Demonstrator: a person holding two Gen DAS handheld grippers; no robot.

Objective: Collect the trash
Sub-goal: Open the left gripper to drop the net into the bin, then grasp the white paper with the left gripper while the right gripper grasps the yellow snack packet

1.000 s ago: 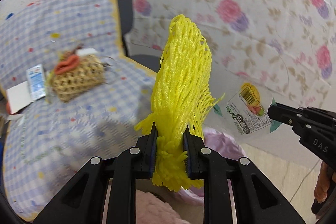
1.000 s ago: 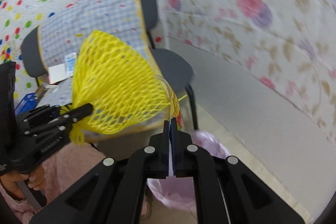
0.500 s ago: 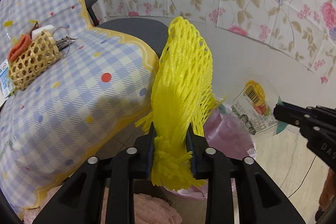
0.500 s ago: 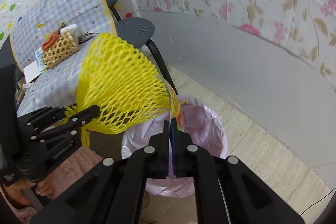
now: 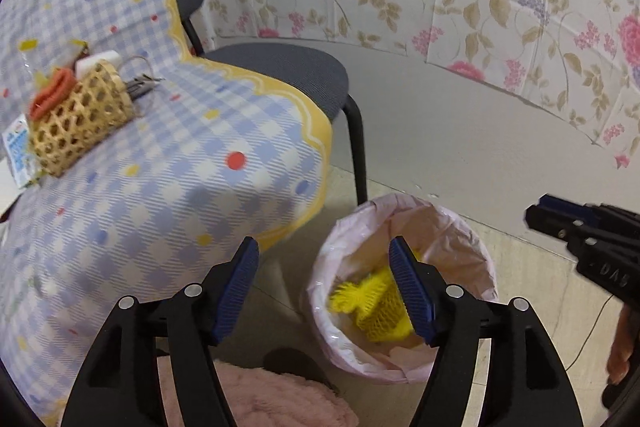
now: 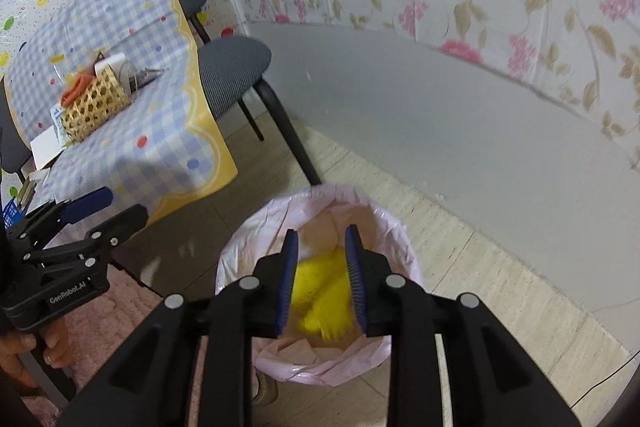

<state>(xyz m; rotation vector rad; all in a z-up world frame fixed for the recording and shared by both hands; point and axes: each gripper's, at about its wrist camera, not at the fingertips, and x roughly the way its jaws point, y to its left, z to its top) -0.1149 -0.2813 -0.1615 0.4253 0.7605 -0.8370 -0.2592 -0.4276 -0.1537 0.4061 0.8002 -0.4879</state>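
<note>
On the left, a checked tablecloth [image 5: 168,187] carries a woven basket [image 5: 76,123] tipped on its side, with a grey chair [image 5: 280,67] just behind the table's corner. The left gripper [image 5: 324,279] hangs over the floor beside the bin, its jaws opening wide with nothing between them. Further right stands the pink-lined trash bin [image 6: 256,247] — the yellow foam net [image 6: 324,291] lies inside it, on the liner. The right gripper [image 6: 322,263] points down over the bin's mouth, its jaws opening too — narrower, gripping nothing; the net is seen below, between them.
</note>
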